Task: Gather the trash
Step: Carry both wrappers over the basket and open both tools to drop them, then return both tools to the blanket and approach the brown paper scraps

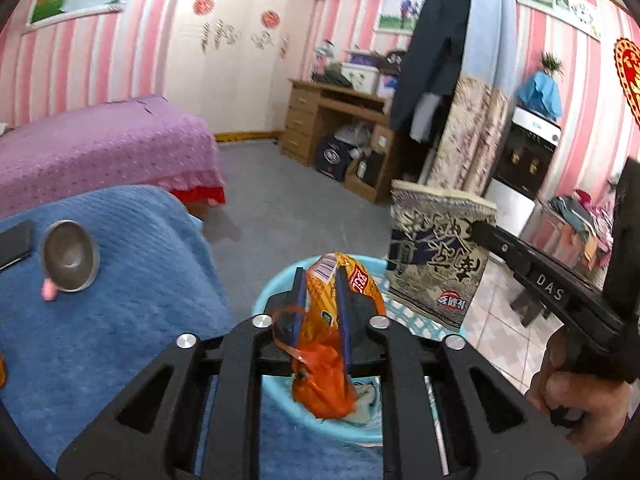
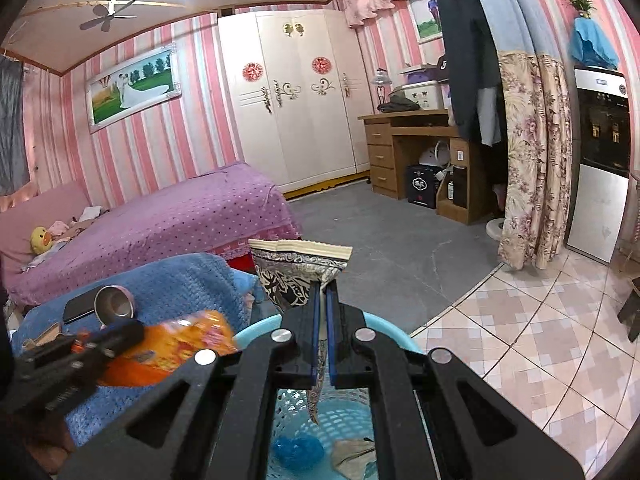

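Observation:
My left gripper (image 1: 320, 276) is shut on an orange snack bag (image 1: 324, 364) and holds it over a light blue plastic basket (image 1: 276, 292). My right gripper (image 2: 323, 286) is shut on a black-and-cream patterned snack bag (image 2: 292, 272), also above the basket (image 2: 384, 330). The patterned bag (image 1: 436, 256) and the right gripper (image 1: 480, 228) also show in the left wrist view, at the right of the basket. The orange bag (image 2: 180, 344) and the left gripper (image 2: 128, 334) show blurred at the left of the right wrist view. Inside the basket lie a blue wrapper (image 2: 298, 454) and a crumpled paper (image 2: 356, 458).
A blue towel-covered table (image 1: 132, 280) at the left carries a steel bowl (image 1: 70, 256), a pink bit (image 1: 49, 290) and a black phone (image 1: 14, 242). A purple bed (image 2: 160, 220) stands behind. A wooden desk (image 2: 416, 148), floral curtain (image 2: 532, 160) and water dispenser (image 2: 600, 160) stand farther off.

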A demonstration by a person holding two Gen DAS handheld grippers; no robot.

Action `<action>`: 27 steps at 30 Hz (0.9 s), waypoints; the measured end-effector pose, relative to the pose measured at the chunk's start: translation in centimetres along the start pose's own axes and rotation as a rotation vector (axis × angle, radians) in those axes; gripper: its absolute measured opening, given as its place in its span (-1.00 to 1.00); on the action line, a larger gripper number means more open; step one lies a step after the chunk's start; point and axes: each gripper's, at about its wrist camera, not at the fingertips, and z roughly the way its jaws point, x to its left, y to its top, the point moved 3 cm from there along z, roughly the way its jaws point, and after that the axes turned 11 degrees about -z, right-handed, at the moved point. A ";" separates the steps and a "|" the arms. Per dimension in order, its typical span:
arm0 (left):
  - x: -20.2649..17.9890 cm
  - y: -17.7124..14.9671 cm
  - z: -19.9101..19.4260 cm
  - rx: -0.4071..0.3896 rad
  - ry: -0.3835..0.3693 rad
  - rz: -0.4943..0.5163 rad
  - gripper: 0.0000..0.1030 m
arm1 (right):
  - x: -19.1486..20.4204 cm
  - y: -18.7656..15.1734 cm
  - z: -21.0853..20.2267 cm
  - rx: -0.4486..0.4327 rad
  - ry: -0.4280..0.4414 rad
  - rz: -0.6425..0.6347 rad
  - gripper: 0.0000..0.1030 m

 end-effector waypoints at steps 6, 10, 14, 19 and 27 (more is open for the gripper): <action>0.2 0.2 -0.3 -0.048 0.040 0.001 0.46 | 0.5 0.0 0.1 0.004 0.007 -0.012 -0.93; 2.1 0.8 -1.9 -0.069 0.077 -0.036 0.46 | 1.2 0.1 0.3 0.007 0.015 -0.033 -0.93; 5.6 1.3 -5.6 -0.110 0.147 -0.058 0.60 | 2.1 -0.4 1.2 0.053 0.022 -0.041 -0.83; 10.6 1.9 -12.2 -0.159 0.259 -0.047 0.65 | 2.4 -0.3 0.8 0.028 -0.010 -0.006 0.59; 24.9 0.7 -24.7 -0.251 0.553 -0.180 0.79 | 8.3 0.4 0.5 -0.002 0.044 -0.070 0.59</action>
